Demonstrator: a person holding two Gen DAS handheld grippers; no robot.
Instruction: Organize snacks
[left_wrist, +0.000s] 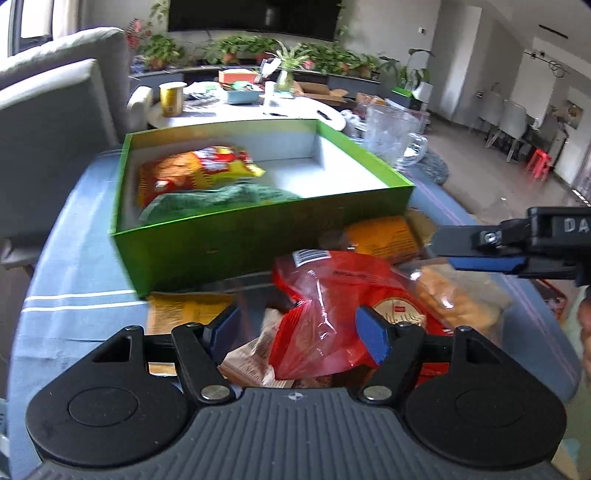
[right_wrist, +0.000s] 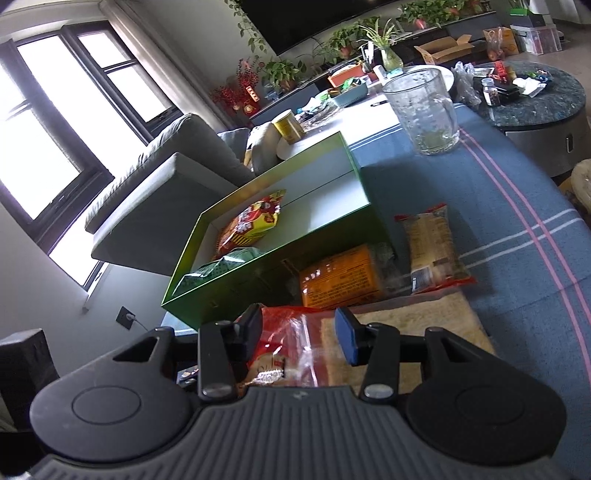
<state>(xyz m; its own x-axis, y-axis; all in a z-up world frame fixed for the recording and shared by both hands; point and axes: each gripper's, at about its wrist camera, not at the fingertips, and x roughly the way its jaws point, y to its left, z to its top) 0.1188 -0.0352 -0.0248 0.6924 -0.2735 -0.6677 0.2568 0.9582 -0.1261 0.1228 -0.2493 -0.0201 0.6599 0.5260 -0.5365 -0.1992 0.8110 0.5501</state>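
Note:
A green box (left_wrist: 258, 236) (right_wrist: 280, 273) stands on the blue cloth and holds a red-and-yellow snack bag (left_wrist: 195, 170) (right_wrist: 255, 221) and a green bag (left_wrist: 221, 199) (right_wrist: 221, 267). In front of it lie a red see-through bag (left_wrist: 325, 295) (right_wrist: 288, 332), an orange packet (left_wrist: 384, 236) (right_wrist: 340, 277) and a clear bag of pale snacks (right_wrist: 432, 247). My left gripper (left_wrist: 299, 330) is open, low over the red bag, its left pad clear of the bag. My right gripper (right_wrist: 299, 332) (left_wrist: 443, 251) is open too, with the red bag's edge under its gap.
A glass pitcher (left_wrist: 391, 136) (right_wrist: 424, 110) stands behind the box to the right. A yellow packet (left_wrist: 184, 314) lies at the box's near corner. A grey sofa (left_wrist: 48, 110) is at the left. A cluttered white table (left_wrist: 236, 110) lies beyond. A beige mat (right_wrist: 406, 332) lies under the snacks.

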